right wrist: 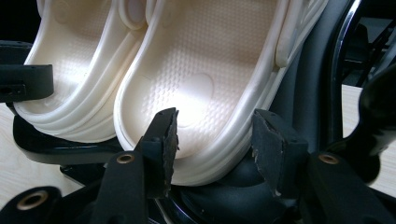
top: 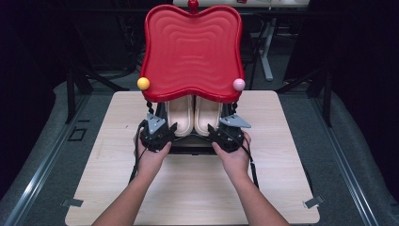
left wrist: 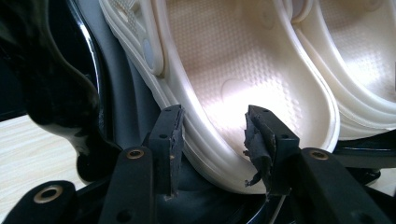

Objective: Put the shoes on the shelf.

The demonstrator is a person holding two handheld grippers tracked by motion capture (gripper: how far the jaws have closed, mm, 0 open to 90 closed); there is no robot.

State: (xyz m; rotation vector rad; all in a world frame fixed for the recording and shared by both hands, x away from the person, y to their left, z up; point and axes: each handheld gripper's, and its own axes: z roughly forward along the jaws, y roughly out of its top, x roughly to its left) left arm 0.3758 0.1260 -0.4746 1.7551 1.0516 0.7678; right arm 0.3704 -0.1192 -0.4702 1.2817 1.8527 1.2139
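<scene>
Both forearms are stretched forward side by side over the table. The black two-jaw left gripper [top: 170, 128] and black two-jaw right gripper [top: 211, 130] are held level, jaws parted.

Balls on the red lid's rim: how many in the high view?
3. Yellow ball at the lid's near-left corner, pink ball at its near-right corner, red ball at the top middle. More may be hidden behind the lid.
</scene>
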